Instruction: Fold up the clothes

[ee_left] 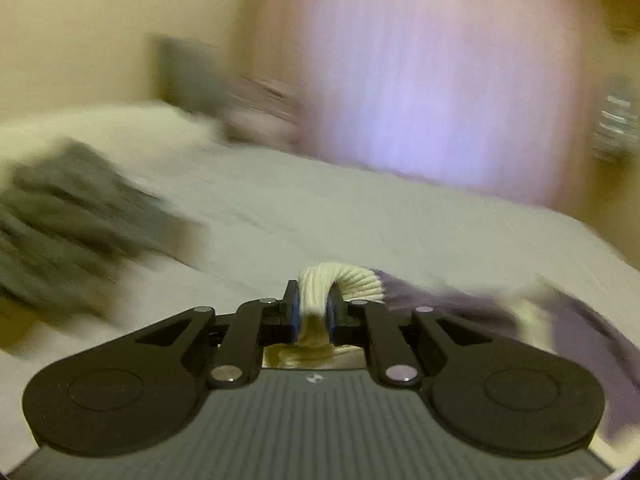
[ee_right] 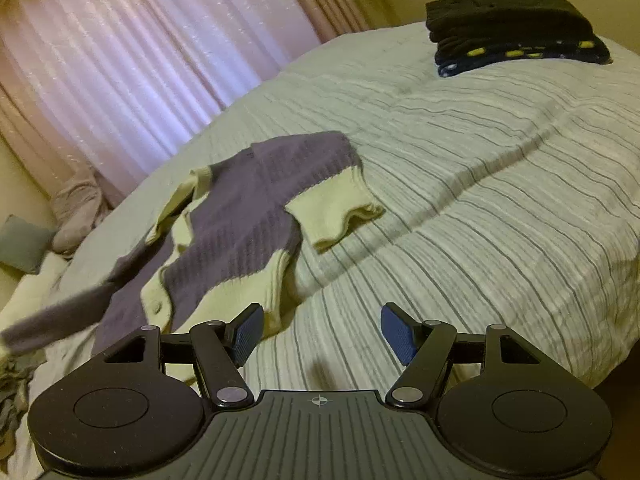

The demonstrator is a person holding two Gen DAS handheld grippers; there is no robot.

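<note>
A purple and cream knit sweater [ee_right: 244, 216] lies crumpled on the striped bed [ee_right: 480, 200], one purple sleeve stretched off toward the lower left. My left gripper [ee_left: 314, 312] is shut on the sweater's cream ribbed cuff [ee_left: 344, 280], with purple fabric [ee_left: 460, 304] trailing to the right. My right gripper [ee_right: 322, 334] is open and empty just above the bed, its left finger [ee_right: 248, 334] beside the sweater's cream hem. The left wrist view is blurred.
A stack of folded dark clothes [ee_right: 512, 32] sits at the far right of the bed. A grey garment [ee_left: 72, 224] lies at the left. Pink curtains [ee_right: 140, 60] hang behind. A grey pillow [ee_right: 20, 244] and a bundle [ee_right: 76, 208] are at the left.
</note>
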